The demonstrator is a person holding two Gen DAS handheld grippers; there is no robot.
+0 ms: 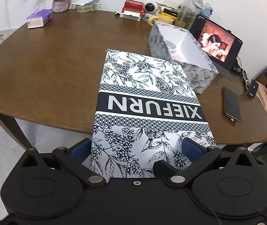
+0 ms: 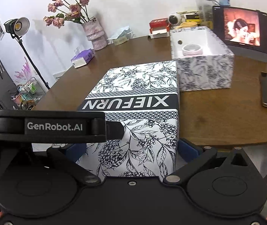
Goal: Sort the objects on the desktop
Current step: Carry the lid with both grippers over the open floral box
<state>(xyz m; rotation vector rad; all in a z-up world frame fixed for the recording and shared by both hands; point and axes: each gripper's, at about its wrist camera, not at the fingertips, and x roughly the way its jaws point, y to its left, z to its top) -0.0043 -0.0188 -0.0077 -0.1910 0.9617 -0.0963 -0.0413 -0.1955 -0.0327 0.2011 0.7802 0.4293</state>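
The brown wooden tabletop [image 1: 58,60] carried a flat rectangular cardboard lid [image 1: 144,108] printed with black-and-white berries and leaves, overhanging its near edge. Touching the lid's far corner stood the open matching box [image 2: 204,73], holding a pale pink ring-shaped roll [image 2: 192,49]. The left gripper [image 1: 136,150] and right gripper [image 2: 132,148] each clamped the lid's near end.

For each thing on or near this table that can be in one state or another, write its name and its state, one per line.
Patterned lid: off its box, held at its near end by both grippers.
Storage box: open, a pink roll of tape inside.
Tablet: switched on, propped upright.
Phone: screen dark, lying flat.
Studio lamp: lit.
Left gripper: shut on the lid.
Right gripper: shut on the lid.
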